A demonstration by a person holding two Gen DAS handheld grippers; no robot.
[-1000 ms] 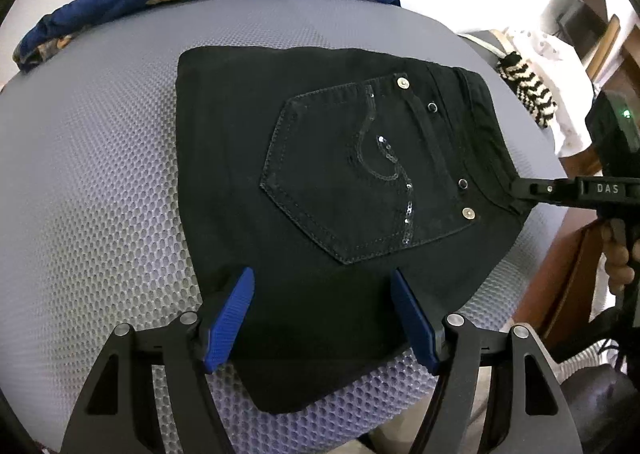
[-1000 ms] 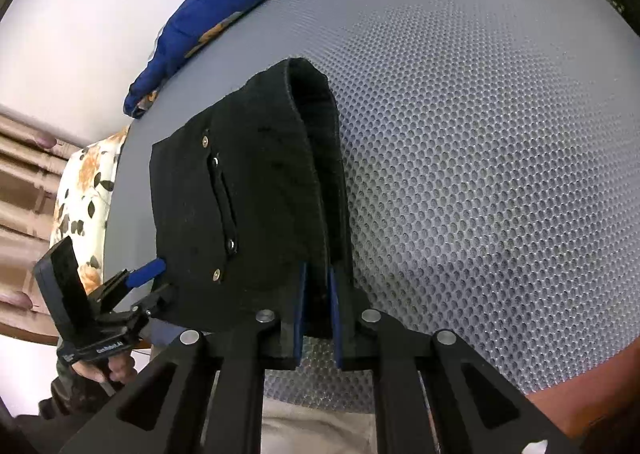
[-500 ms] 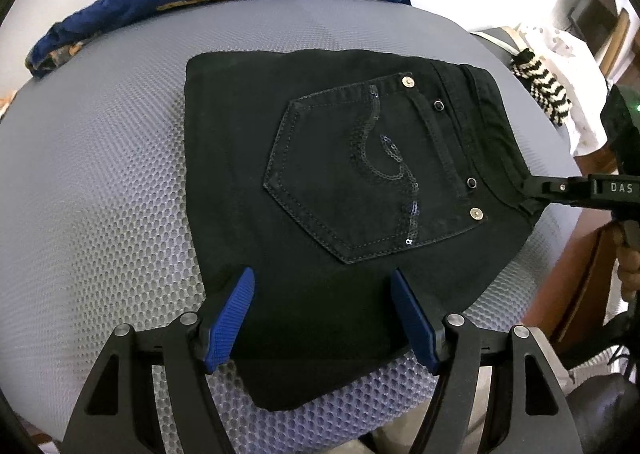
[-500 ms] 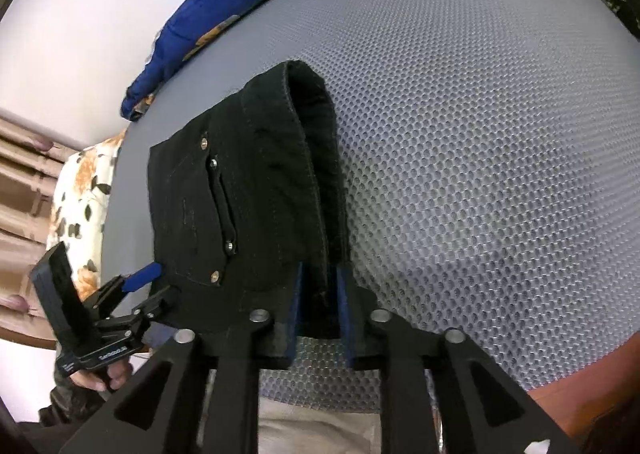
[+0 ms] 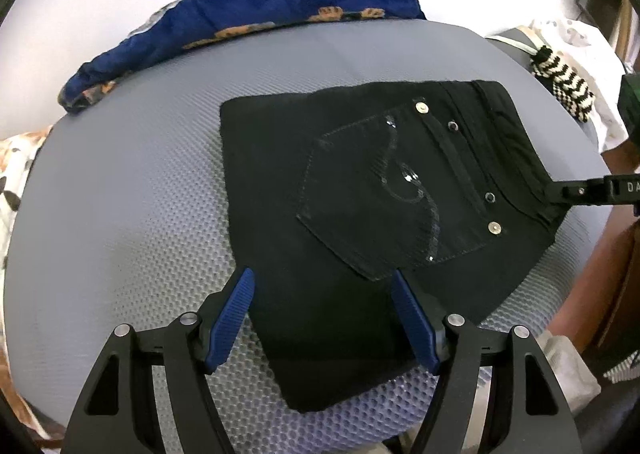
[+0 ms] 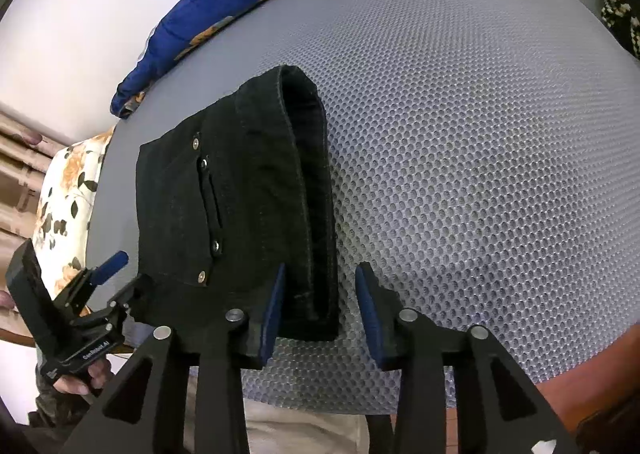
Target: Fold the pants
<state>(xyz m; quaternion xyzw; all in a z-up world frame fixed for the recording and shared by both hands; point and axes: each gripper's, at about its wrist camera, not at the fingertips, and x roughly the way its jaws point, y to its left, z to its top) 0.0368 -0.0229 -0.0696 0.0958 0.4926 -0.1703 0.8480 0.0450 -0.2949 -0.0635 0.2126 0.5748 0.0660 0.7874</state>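
Opening R gripper (image 6: 320, 306) fingers off pants (image 6: 240, 213) waistband, L unchanged

Black pants (image 5: 360, 213) lie folded into a compact block on the grey mesh surface (image 5: 140, 213), back pocket (image 5: 384, 205) with its sequin swirl facing up. The left gripper (image 5: 324, 318) hovers over the near edge, its blue pads spread wide and clear of the cloth. At the right, the right gripper (image 5: 560, 191) reaches the waistband corner. A blue patterned cloth (image 5: 240, 21) lies along the far side.
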